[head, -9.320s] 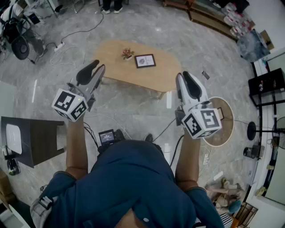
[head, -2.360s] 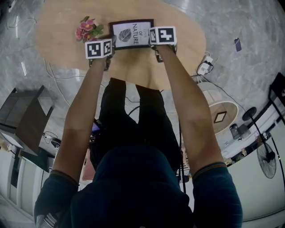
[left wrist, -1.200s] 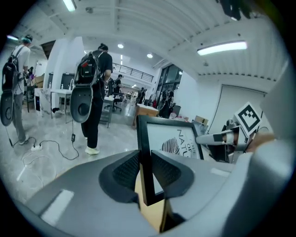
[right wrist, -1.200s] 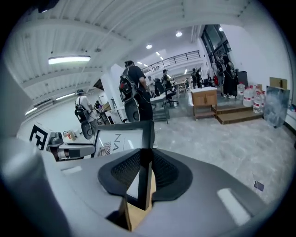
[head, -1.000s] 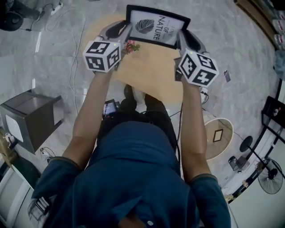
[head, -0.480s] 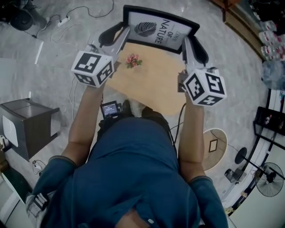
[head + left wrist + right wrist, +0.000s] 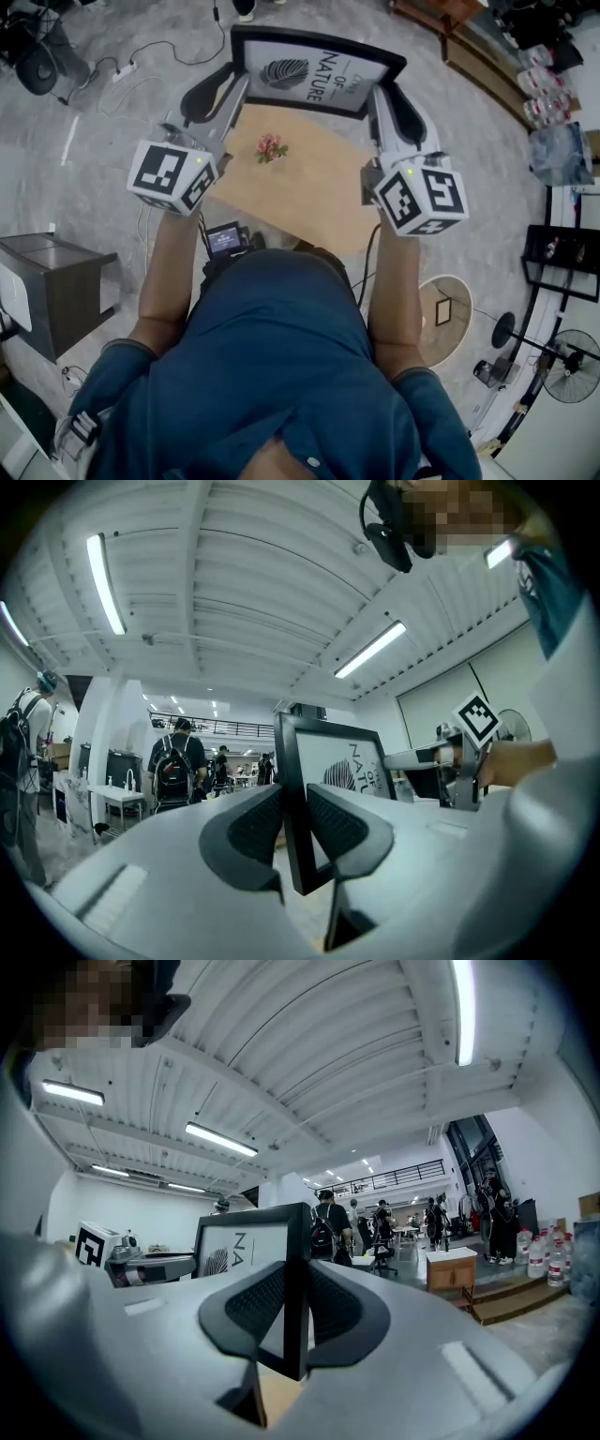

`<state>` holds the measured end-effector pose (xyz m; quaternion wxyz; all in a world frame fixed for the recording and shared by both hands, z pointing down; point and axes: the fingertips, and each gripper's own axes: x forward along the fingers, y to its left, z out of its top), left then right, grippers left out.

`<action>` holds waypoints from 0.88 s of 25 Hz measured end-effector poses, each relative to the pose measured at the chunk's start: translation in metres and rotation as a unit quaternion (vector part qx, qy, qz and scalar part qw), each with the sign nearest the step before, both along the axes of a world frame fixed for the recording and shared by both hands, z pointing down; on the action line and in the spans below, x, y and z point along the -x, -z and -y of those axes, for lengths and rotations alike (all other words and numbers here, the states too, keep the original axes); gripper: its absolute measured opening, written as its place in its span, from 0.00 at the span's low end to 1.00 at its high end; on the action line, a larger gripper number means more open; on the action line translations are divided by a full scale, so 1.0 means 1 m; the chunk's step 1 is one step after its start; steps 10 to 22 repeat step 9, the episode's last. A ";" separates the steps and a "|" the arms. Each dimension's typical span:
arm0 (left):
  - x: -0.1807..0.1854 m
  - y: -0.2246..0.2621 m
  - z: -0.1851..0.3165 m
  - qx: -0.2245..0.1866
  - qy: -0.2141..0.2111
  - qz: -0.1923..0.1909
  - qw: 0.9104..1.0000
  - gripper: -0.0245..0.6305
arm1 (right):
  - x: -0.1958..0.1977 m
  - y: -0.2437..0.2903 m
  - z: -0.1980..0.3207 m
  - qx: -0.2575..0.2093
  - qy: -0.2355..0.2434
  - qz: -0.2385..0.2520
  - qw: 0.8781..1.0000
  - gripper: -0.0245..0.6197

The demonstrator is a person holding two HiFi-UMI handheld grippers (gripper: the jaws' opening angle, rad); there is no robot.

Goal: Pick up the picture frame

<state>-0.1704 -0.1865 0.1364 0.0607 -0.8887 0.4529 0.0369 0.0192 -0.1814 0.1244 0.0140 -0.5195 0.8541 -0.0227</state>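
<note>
The black picture frame (image 7: pixel 314 72) with a leaf print and lettering hangs in the air above the wooden table (image 7: pixel 309 192). My left gripper (image 7: pixel 234 80) is shut on the frame's left edge, my right gripper (image 7: pixel 377 92) on its right edge. In the left gripper view the frame's black border (image 7: pixel 292 808) stands pinched between the two dark pads (image 7: pixel 255 825), with the right gripper's marker cube (image 7: pixel 476 718) beyond. In the right gripper view the frame edge (image 7: pixel 296 1288) sits clamped between the pads (image 7: pixel 333 1305).
A small pink flower pot (image 7: pixel 271 147) stands on the table under the frame. A dark stool (image 7: pixel 47 286) is at the left, a round side table (image 7: pixel 442 314) with a small frame at the right, a fan (image 7: pixel 562 361) beyond. Cables lie on the marble floor (image 7: pixel 112 70).
Both grippers closed on the frame on the table and lifted it; over the last second it rose a little more and came nearer the camera, tilted upright.
</note>
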 end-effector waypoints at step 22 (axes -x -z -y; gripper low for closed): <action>0.005 0.013 -0.010 -0.007 0.002 -0.002 1.000 0.15 | 0.005 0.014 -0.011 -0.007 0.003 -0.005 1.000 0.16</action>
